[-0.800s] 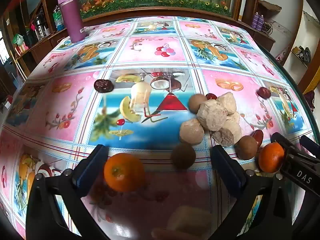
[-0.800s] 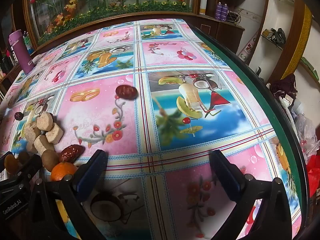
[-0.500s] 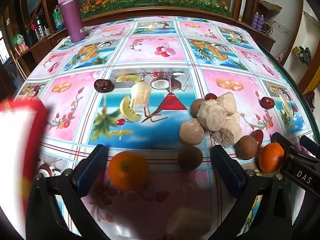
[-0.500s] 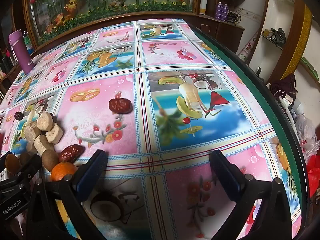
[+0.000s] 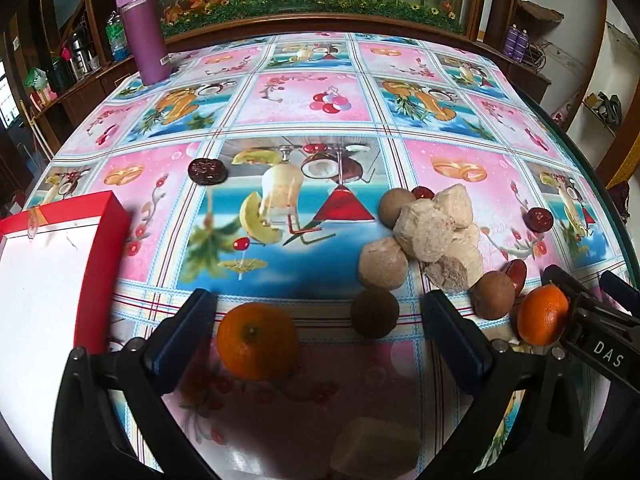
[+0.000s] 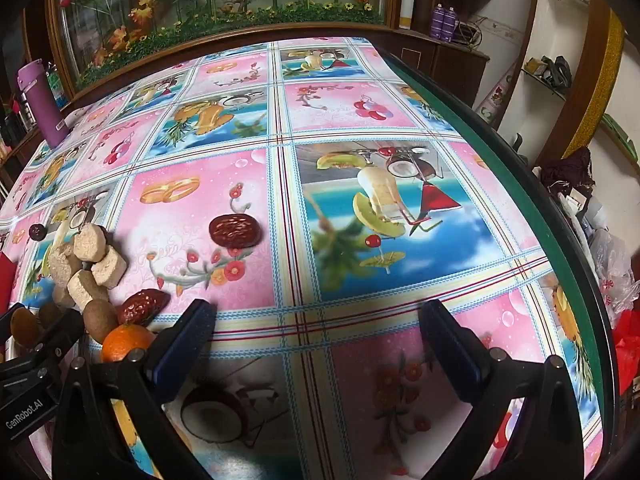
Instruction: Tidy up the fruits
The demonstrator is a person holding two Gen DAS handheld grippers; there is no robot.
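Red box slid in at left edge; both tools spread, left tool straddling orange, untouched.

Bright orange mandarin on a tablecloth chequered in pink and blue fruit-print squares. Red-walled, white-floored box at the table's left edge, purple flask at the far-left corner. Dark red wrinkled date, pale beige cakes, brown round fruit.

Glossy printed tablecloth, wrinkled shiny dates, rough matt cakes, dimpled orange.
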